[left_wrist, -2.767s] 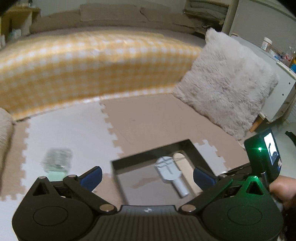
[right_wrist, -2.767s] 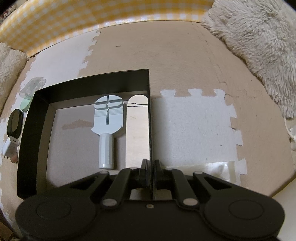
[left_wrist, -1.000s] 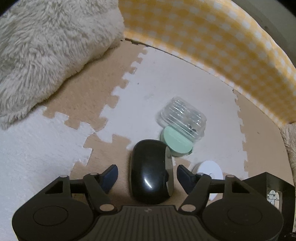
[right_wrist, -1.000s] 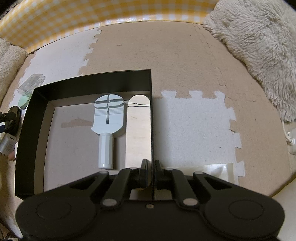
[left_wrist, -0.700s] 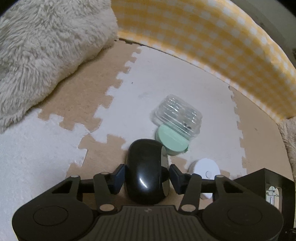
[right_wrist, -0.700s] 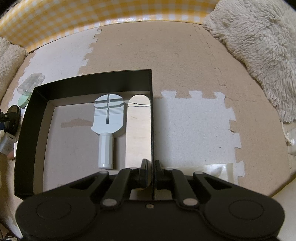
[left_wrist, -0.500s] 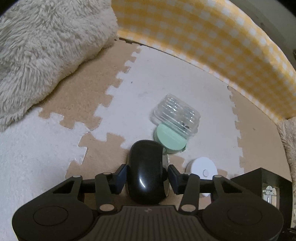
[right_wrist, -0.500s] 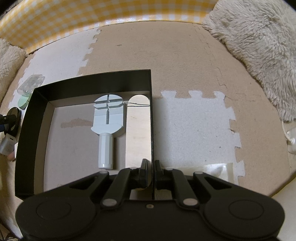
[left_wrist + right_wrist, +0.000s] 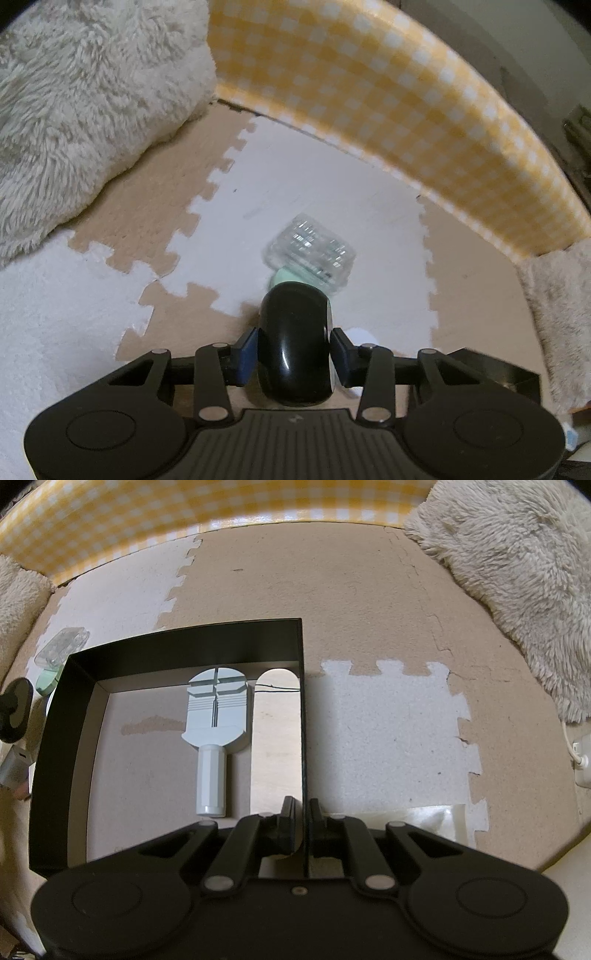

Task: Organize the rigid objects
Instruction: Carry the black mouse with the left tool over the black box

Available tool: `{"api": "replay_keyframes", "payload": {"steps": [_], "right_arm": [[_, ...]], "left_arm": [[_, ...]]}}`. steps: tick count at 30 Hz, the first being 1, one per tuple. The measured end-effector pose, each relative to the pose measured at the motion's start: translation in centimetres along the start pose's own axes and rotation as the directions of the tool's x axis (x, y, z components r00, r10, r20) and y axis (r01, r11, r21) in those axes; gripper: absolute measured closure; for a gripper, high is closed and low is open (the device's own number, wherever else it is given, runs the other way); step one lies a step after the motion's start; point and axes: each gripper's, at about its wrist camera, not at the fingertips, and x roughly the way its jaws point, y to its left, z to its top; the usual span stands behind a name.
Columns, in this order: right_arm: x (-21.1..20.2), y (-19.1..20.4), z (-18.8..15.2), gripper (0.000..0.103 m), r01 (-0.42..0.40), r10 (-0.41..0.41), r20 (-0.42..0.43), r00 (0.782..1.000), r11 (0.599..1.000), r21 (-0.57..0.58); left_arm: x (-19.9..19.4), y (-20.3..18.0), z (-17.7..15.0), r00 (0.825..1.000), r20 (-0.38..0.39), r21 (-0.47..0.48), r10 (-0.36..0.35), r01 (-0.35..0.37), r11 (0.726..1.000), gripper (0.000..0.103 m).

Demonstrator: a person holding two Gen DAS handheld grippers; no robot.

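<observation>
My left gripper [image 9: 293, 342] is shut on a glossy black mouse [image 9: 291, 317], its blue pads pressed to both sides, and holds it above the foam mat. Beyond it lie a clear plastic case [image 9: 310, 251], a mint-green disc [image 9: 281, 277] and a white disc [image 9: 360, 336]. My right gripper [image 9: 302, 812] is shut on the right wall of a black open box [image 9: 177, 642]. Inside the box lies a pale grey tool with a handle [image 9: 216, 716]. In the right wrist view the mouse [image 9: 16, 709] shows at the far left, outside the box.
Fluffy cushions [image 9: 81, 96] [image 9: 517, 565] and a yellow checked cover [image 9: 406, 99] border the beige and white puzzle mat [image 9: 388, 716]. A silver block [image 9: 13, 771] lies left of the box, a white plug [image 9: 581, 760] at the far right, and a clear bag [image 9: 424, 819] by my right gripper.
My left gripper closed its jaws on the black mouse and lifted it off the mat; the floor items look farther away. The right gripper and the box stayed still.
</observation>
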Motion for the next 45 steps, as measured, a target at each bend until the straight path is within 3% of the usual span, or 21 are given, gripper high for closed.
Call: {"api": "replay_keyframes", "payload": {"steps": [7, 15, 22, 28, 30, 33, 37, 39, 41, 42, 43, 45], "right_arm": [[0.0, 0.0, 0.0, 0.094, 0.002, -0.002, -0.001, 1.000, 1.000, 0.000], [0.0, 0.0, 0.0, 0.094, 0.002, -0.002, -0.001, 1.000, 1.000, 0.000], [0.0, 0.0, 0.0, 0.094, 0.003, -0.003, 0.000, 1.000, 1.000, -0.002], [0.0, 0.1, 0.0, 0.094, 0.003, -0.003, 0.000, 1.000, 1.000, -0.002], [0.0, 0.0, 0.0, 0.094, 0.004, -0.004, 0.000, 1.000, 1.000, -0.003], [0.0, 0.0, 0.0, 0.094, 0.005, -0.005, 0.000, 1.000, 1.000, -0.004], [0.0, 0.1, 0.0, 0.094, 0.005, -0.005, 0.000, 1.000, 1.000, -0.005], [0.0, 0.1, 0.0, 0.094, 0.006, -0.006, 0.000, 1.000, 1.000, -0.007], [0.0, 0.1, 0.0, 0.094, 0.006, -0.006, -0.001, 1.000, 1.000, -0.007], [0.0, 0.1, 0.0, 0.094, 0.006, -0.006, -0.001, 1.000, 1.000, -0.007], [0.0, 0.1, 0.0, 0.094, 0.006, -0.006, -0.001, 1.000, 1.000, -0.007], [0.0, 0.1, 0.0, 0.094, 0.006, -0.006, 0.000, 1.000, 1.000, -0.007]], "left_arm": [[-2.6, -2.7, -0.1, 0.990, 0.022, 0.033, -0.136, 0.136, 0.990, 0.060], [-4.0, -7.7, -4.5, 0.961, -0.069, 0.104, -0.269, 0.275, 0.956, 0.060], [-3.4, -11.7, -8.7, 0.929, -0.169, 0.117, -0.328, 0.350, 0.930, 0.060], [-1.8, -14.4, -11.0, 0.923, -0.213, 0.196, -0.321, 0.362, 0.911, 0.060], [-1.4, -15.8, -11.6, 0.924, -0.228, 0.313, -0.306, 0.367, 0.876, 0.060], [-0.7, -17.1, -12.1, 0.922, -0.265, 0.469, -0.281, 0.378, 0.798, 0.060], [0.6, -17.7, -12.7, 0.898, -0.344, 0.569, -0.274, 0.431, 0.700, 0.060], [0.8, -17.9, -13.2, 0.895, -0.353, 0.621, -0.272, 0.442, 0.648, 0.060], [1.1, -18.2, -13.5, 0.888, -0.363, 0.644, -0.283, 0.459, 0.612, 0.063], [1.2, -18.4, -13.6, 0.878, -0.372, 0.641, -0.302, 0.478, 0.600, 0.068], [1.4, -18.6, -13.6, 0.856, -0.395, 0.623, -0.333, 0.516, 0.588, 0.068], [1.7, -19.4, -14.0, 0.829, -0.418, 0.598, -0.371, 0.559, 0.574, 0.062]]}}
